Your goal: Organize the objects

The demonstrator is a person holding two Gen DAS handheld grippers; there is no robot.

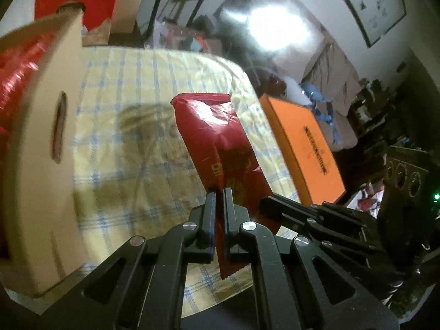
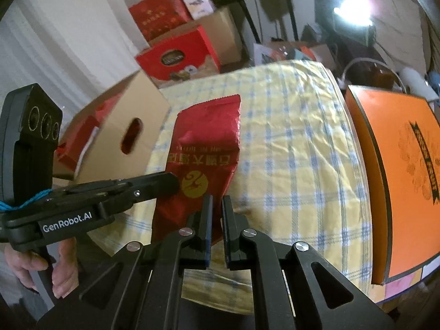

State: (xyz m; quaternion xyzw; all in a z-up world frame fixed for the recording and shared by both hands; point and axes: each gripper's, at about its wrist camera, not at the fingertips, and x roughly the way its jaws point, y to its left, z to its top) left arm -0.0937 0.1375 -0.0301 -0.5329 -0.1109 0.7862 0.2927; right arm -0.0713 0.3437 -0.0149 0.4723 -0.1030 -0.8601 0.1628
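Cluttered room behind, with a bright lamp (image 2: 354, 8) glaring at upper right; in front, a table under a yellow checked cloth (image 1: 154, 88), rounded far edge dropping off to stacked cartons. At far left, one brown cardboard box (image 1: 35, 143), open-topped, oval hand-hole in its near side, red foil packs inside, too blurred to count; bare cloth between box and the middle of the table, roomy enough in both views. Behind the table, two red gift boxes (image 2: 178, 57) plus a plain carton. Centre: one red pouch (image 1: 217, 137), held up off the cloth and tilted, crimped top edge farthest from the cameras. Left gripper (image 1: 219, 192) pinched tight on the pouch's lower seam, fingers nearly together with only the foil between. Right gripper (image 2: 217, 200) near the pouch's lower right edge, fingers set a narrow gap apart; whether touching the foil, cannot tell. At right, one flat orange box (image 2: 407, 181) lying along the table's right edge, close beside open checked cloth; beyond it, dim furniture and clutter.
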